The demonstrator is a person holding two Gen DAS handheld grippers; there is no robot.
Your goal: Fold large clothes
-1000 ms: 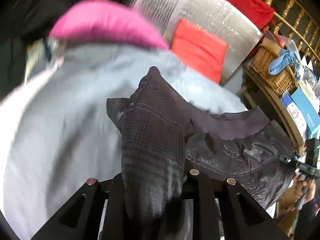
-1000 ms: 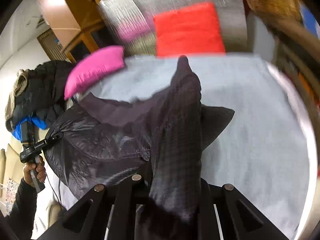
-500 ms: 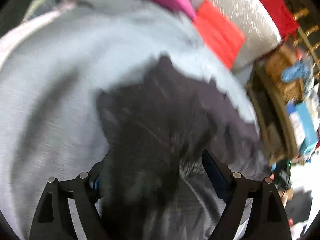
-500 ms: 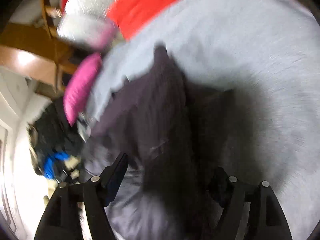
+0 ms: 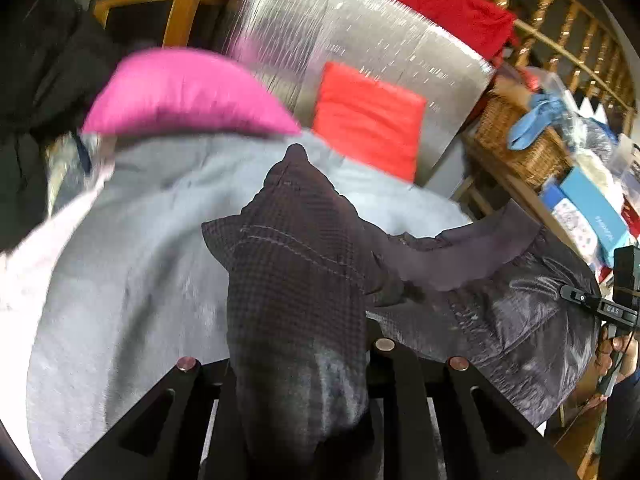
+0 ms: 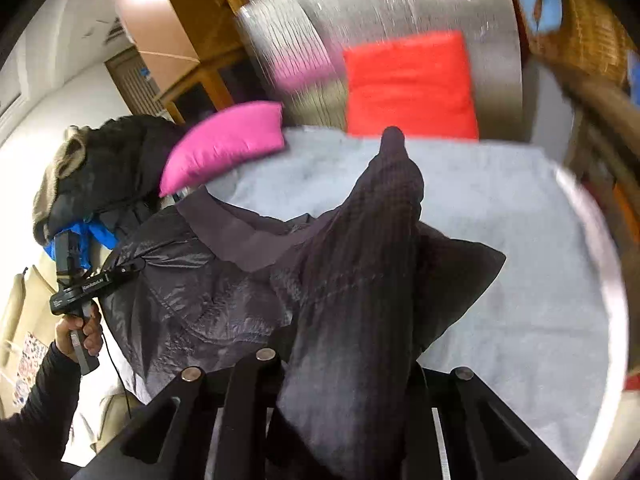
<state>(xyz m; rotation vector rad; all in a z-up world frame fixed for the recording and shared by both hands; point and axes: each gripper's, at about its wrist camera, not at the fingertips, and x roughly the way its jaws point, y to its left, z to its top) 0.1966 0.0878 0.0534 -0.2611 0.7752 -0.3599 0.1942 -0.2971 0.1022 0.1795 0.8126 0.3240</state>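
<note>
The grey bedspread (image 5: 132, 264) fills the lower half of both wrist views, with a silver padded board (image 5: 360, 52) at twelve o'clock, a red cushion (image 5: 368, 120) leaning against it and a pink cushion (image 5: 180, 92) at eleven. The dark jacket (image 6: 192, 300) hangs spread between the two hands above the spread, its shiny quilted body sagging in the middle and its collar at the upper edge.

The left gripper (image 5: 300, 384) has just been closing and now pinches a checked fold of the jacket, which bunches up over its jaws. The right gripper (image 6: 352, 392) has likewise just been closing and clamps the opposite edge.

I judge this the lift-and-spread step. Next, the garment probably needs laying flat on the spread, pulled taut and even, before any fold.
</note>
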